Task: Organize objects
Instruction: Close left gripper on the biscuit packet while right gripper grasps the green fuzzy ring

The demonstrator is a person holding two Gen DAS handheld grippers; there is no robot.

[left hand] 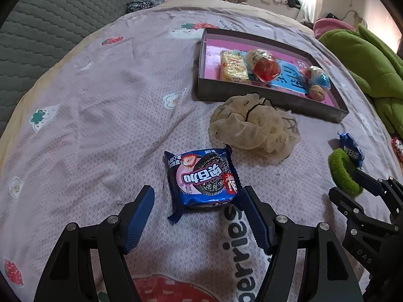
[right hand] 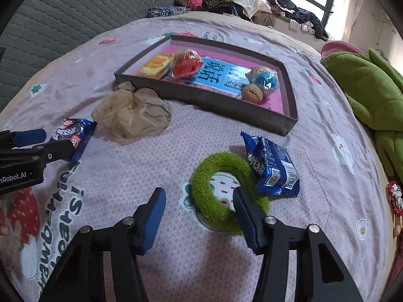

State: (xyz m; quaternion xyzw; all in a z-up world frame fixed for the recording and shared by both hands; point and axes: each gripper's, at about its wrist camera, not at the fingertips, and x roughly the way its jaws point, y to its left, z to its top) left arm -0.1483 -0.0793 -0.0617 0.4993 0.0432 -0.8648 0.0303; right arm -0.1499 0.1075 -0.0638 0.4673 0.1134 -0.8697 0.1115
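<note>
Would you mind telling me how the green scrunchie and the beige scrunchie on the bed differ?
The green scrunchie is fuzzy and keeps a neat open ring; the beige scrunchie is sheer, crumpled and looks larger. The green one lies between the right gripper fingers, the beige one beside the tray. Both lie outside the tray.

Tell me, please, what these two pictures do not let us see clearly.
- Left wrist view: second blue packet, partly hidden behind the green ring.
- Right wrist view: red wrapped item, cut by the frame edge.
- Right wrist view: cookie packet, partly covered by the left claw.

Blue Oreo pack (left hand: 201, 178) flat on bedspread; green scrunchie (right hand: 228, 192) alongside.
</note>
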